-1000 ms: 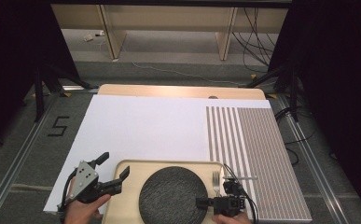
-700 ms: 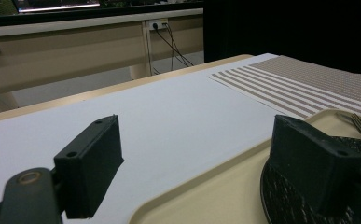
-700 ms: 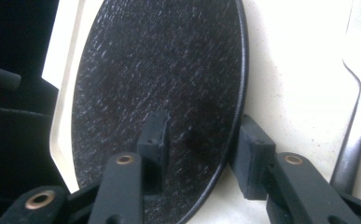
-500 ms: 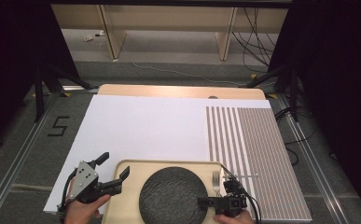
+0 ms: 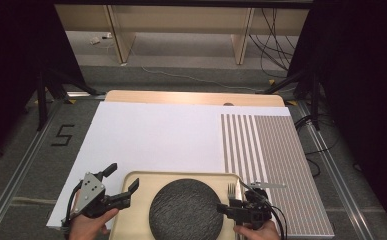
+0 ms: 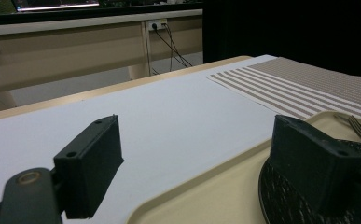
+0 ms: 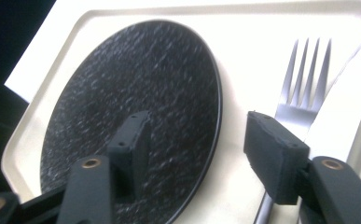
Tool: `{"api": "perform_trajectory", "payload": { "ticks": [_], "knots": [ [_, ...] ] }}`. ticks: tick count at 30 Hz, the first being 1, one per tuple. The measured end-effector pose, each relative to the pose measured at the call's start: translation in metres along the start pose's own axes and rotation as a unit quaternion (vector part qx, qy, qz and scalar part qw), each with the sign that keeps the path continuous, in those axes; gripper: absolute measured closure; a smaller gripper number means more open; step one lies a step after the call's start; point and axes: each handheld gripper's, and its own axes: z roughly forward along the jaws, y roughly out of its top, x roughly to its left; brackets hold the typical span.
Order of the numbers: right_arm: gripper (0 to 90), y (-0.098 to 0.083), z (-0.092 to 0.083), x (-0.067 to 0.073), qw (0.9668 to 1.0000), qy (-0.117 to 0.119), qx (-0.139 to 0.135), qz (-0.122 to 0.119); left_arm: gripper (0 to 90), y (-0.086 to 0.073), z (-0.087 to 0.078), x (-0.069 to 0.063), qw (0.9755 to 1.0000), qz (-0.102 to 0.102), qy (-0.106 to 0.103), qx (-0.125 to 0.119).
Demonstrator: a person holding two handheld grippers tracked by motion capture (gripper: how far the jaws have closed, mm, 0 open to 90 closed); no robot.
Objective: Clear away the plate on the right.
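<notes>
A white sheet (image 5: 156, 135) covers most of the table, with a striped mat (image 5: 276, 165) along its right side; at the near edge sits a cream tray (image 5: 136, 182), carrying a round black plate (image 5: 183, 210) and, just right of it, a fork (image 7: 304, 79) lying flat with tines pointing away; the left gripper (image 5: 120, 184) has its jaws wide apart and empty across the tray's left rim; the right gripper (image 7: 192, 140) has just been opening, its jaws spread above plate and fork, gripping nothing.
</notes>
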Motion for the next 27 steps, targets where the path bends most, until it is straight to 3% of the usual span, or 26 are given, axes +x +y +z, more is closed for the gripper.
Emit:
{"api": "perform_trajectory", "payload": {
  "ticks": [1,3,6,9,13,15,16,17,20,23,27],
  "knots": [
    [39.3,0.001,0.0,-0.002,0.9998,0.001,-0.007,-0.019,16.6,0.0,0.0,0.0,1.0,-0.001,0.0,0.001],
    [37.5,0.001,-0.003,0.0,0.9996,0.005,-0.024,-0.011,16.5,0.0,-0.001,0.001,1.0,-0.002,0.001,0.001],
    [34.5,0.004,-0.008,-0.001,0.9977,0.003,-0.054,-0.041,16.5,0.0,0.0,0.0,1.0,-0.001,0.0,0.002],
    [30.8,0.007,-0.014,0.001,0.9948,0.004,-0.085,-0.055,16.4,0.0,0.0,0.0,1.0,-0.001,-0.002,0.001],
    [24.6,0.011,-0.02,0.001,0.9896,0.008,-0.114,-0.088,16.4,0.0,0.0,0.0,1.0,-0.003,-0.002,0.001],
    [24.4,0.012,-0.023,0.002,0.987,-0.004,-0.13,-0.095,16.3,0.0,0.0,0.0,1.0,-0.004,-0.003,0.001],
    [23.9,0.012,-0.024,0.002,0.9839,-0.005,-0.143,-0.108,16.3,-0.001,0.0,0.0,1.0,-0.006,-0.003,0.001],
    [23.2,0.013,-0.025,0.002,0.9828,-0.011,-0.146,-0.112,16.3,-0.001,0.001,0.001,1.0,-0.008,-0.004,0.001],
    [23.0,0.013,-0.028,0.003,0.9809,0.001,-0.159,-0.112,16.3,-0.001,0.001,0.001,0.9999,-0.012,-0.004,0.0],
    [23.0,0.012,-0.03,0.006,0.9748,-0.002,-0.181,-0.13,16.2,-0.001,0.001,0.001,0.9999,-0.012,-0.003,0.0],
    [22.4,0.013,-0.033,0.008,0.9724,-0.015,-0.185,-0.141,16.2,-0.001,0.001,0.001,0.9999,-0.011,-0.005,-0.001]
  ]
}}
